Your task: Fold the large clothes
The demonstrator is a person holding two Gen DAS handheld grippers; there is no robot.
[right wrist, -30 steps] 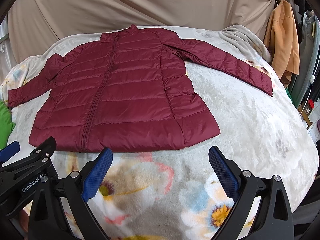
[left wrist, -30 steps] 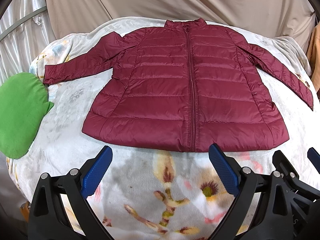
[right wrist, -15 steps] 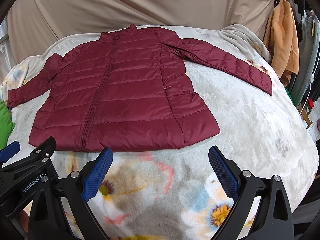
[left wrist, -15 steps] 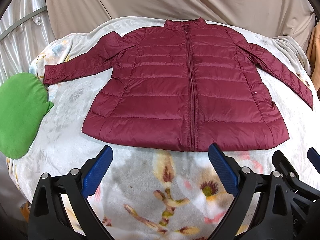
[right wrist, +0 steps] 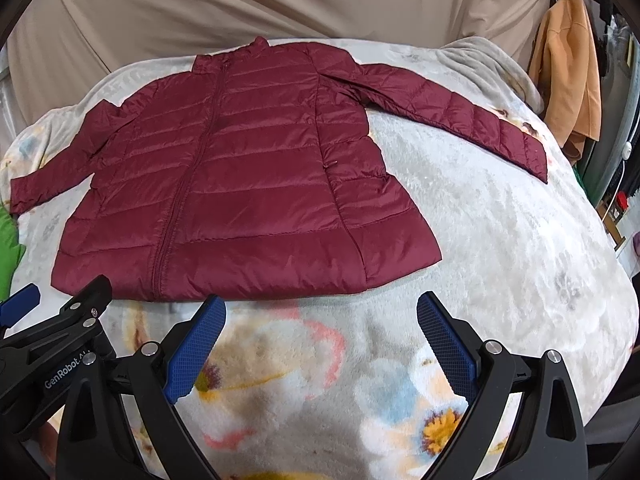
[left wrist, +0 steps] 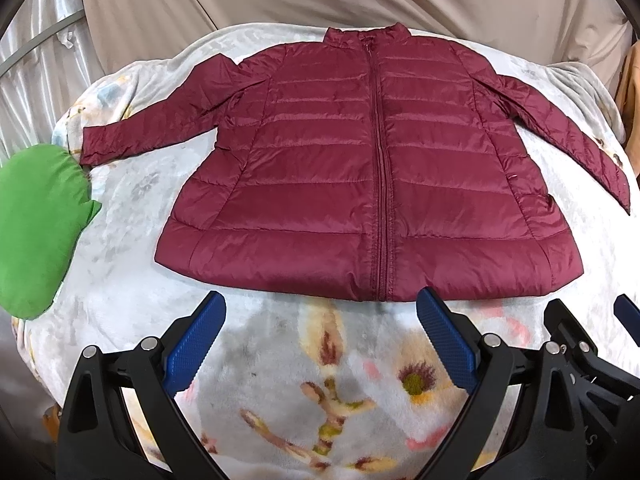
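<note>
Change: next to nothing against the views from a second ago. Jacket, blanket and both of your grippers sit where they did, so you are paused and the fold has not begun.
Blanket (left wrist: 120, 248): floral fleece over a rounded bed, carrying everything.
Jacket (left wrist: 320, 168): maroon quilted puffer, flat, front up, zipped, collar at the far side, hem nearest you. Both sleeves are spread out to the sides.
Green cloth (left wrist: 36, 224): bundled at the blanket's left edge, just beside the left cuff.
Left gripper (left wrist: 320, 340): yours, low over the blanket just short of the hem near the zip, jaws spread wide, nothing held.
Right gripper (right wrist: 320, 340): beside the left one, just short of the hem's right half, equally wide, empty.
Reading: likely first move is bringing a sleeve in across the body.
</note>
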